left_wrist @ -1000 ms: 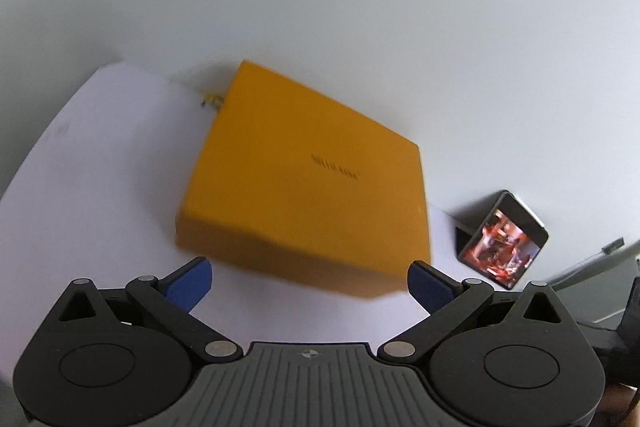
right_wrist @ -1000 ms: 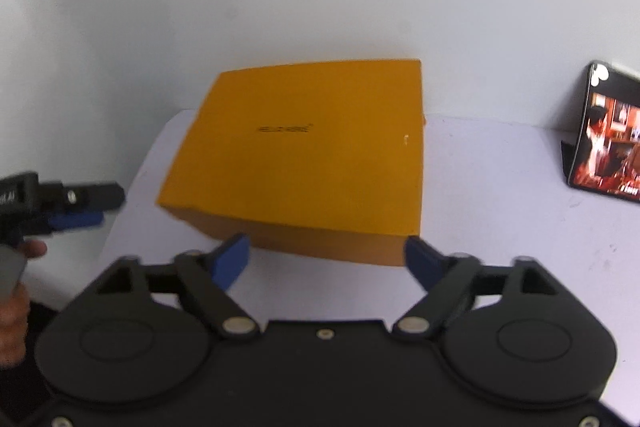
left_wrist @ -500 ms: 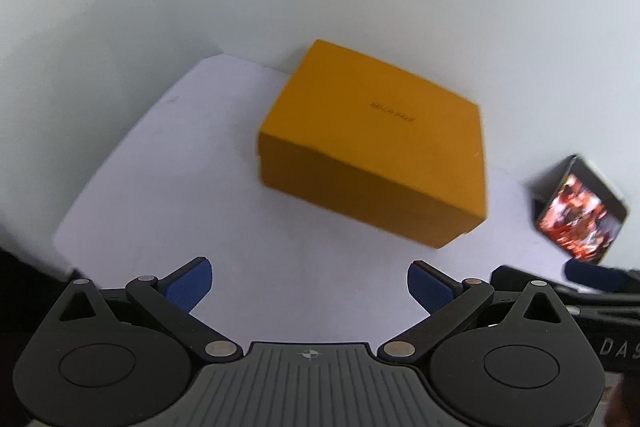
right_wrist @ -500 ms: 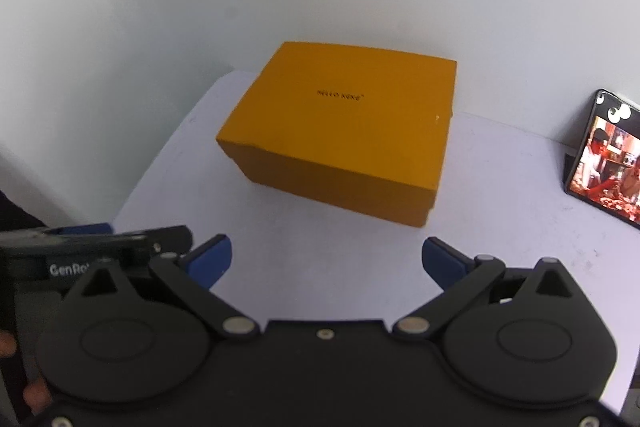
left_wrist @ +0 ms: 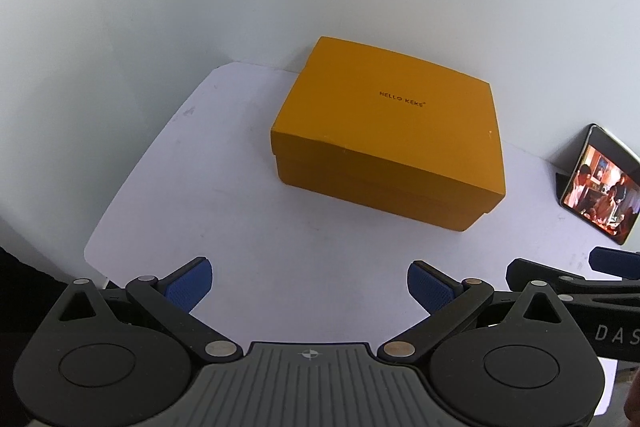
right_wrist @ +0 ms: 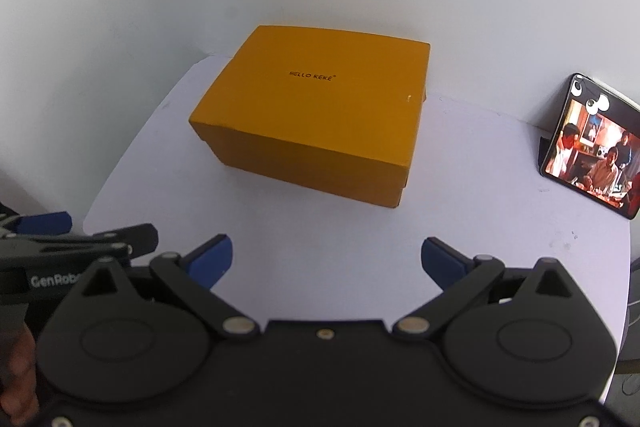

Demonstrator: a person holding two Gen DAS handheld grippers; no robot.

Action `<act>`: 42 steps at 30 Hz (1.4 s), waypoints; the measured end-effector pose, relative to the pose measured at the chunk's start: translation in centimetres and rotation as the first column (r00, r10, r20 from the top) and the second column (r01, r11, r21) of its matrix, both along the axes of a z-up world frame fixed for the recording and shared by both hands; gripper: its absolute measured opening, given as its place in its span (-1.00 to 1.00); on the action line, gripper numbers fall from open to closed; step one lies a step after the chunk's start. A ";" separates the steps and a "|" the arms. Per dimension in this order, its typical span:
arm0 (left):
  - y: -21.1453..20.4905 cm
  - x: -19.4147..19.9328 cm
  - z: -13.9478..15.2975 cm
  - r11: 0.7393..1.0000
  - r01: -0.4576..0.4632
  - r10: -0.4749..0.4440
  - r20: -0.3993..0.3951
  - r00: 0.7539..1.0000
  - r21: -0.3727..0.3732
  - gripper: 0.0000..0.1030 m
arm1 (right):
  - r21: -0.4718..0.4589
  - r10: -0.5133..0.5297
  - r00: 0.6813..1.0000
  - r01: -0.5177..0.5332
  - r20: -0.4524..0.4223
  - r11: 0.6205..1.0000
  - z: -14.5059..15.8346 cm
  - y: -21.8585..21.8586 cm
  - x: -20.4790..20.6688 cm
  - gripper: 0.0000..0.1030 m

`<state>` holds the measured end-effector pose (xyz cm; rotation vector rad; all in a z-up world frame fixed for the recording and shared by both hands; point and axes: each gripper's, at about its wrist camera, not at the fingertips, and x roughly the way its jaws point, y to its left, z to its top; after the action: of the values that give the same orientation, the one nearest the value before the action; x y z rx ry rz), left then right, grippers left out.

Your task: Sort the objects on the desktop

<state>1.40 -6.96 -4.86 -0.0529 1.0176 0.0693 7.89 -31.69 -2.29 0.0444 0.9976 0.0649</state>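
The support surface is a white table [left_wrist: 248, 211] with a rounded front-left corner, set against a plain white wall along its rear and left sides. Faint scuff marks show on the tabletop. An orange lidded box [left_wrist: 388, 131], printed "HELLO KEKE" on top, rests flat on the table toward the rear, its lid closed and its back edge close to the wall. A phone [right_wrist: 588, 147] stands tilted on a dark stand at the right rear of the table, well apart from the box, its screen lit.
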 end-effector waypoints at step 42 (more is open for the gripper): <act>-0.1 0.7 0.4 1.000 -0.006 0.006 0.000 1.000 0.014 1.00 | -0.018 0.014 1.000 -0.014 0.016 1.000 0.2 0.2 0.4 0.94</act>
<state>2.12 -7.03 -4.43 -0.0429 1.0173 0.0816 8.28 -31.45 -2.08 0.0209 0.9820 0.0691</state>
